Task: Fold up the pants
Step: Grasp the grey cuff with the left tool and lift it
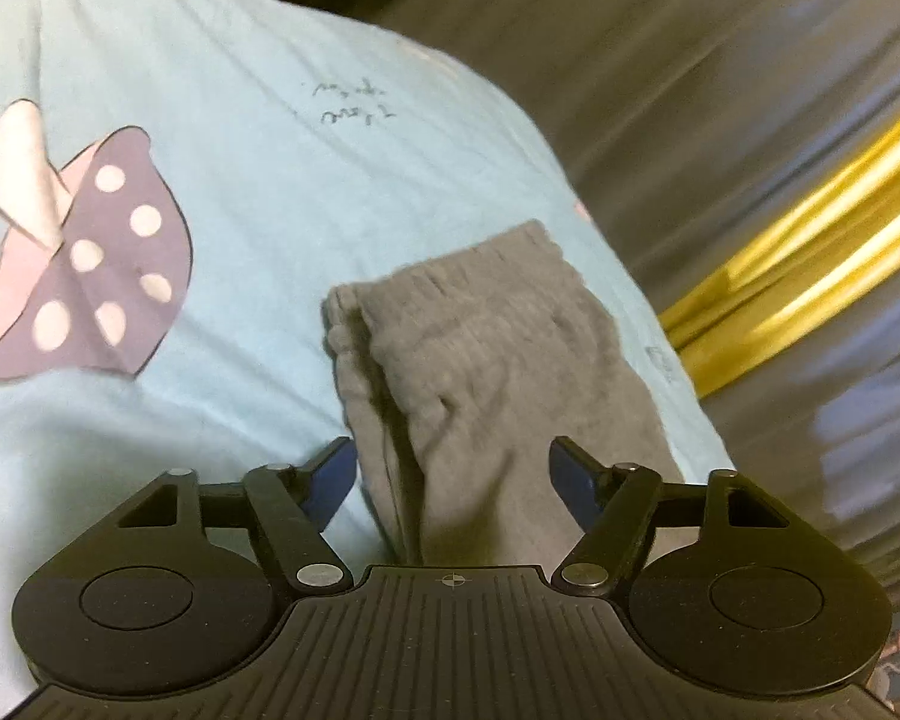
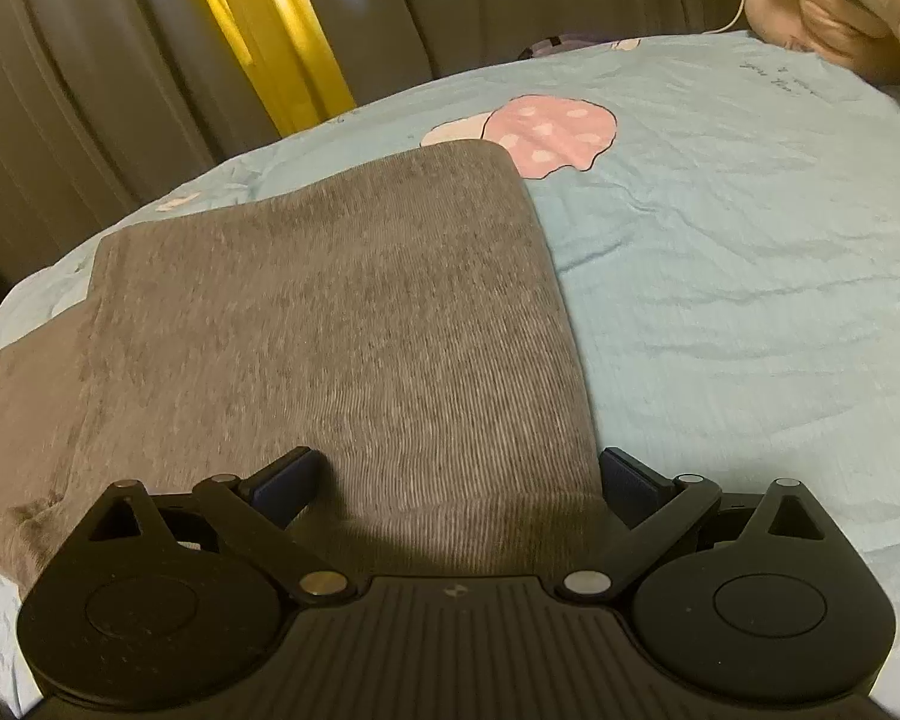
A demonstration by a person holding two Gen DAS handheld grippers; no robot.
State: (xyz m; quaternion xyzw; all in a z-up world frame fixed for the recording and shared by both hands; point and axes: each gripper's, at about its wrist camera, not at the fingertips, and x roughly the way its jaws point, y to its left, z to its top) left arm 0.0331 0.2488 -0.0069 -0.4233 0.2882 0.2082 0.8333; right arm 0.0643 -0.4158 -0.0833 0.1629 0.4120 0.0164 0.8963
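Lying on bedsheet (image 2: pixel 750 276): grey pants (image 2: pixel 342 330); both tongs agape.

The pants (image 2: pixel 342 324) lie on the bed sheet (image 2: pixel 720 276), near its curtain-side edge — the curtain (image 2: pixel 150 60) hangs behind. A pillow (image 2: pixel 810 18) rests at the sheet's far right.

You are looking at one pair of grey pants (image 2: pixel 342 324) lying on one light blue bed sheet (image 2: pixel 750 276). You are holding two grippers, the left gripper (image 1: pixel 453 480) and the right gripper (image 2: pixel 459 483). Two mushroom prints are showing: one purple (image 1: pixel 96 258), one pink (image 2: pixel 549 132). One pink pillow (image 2: pixel 810 18) is sitting far right.
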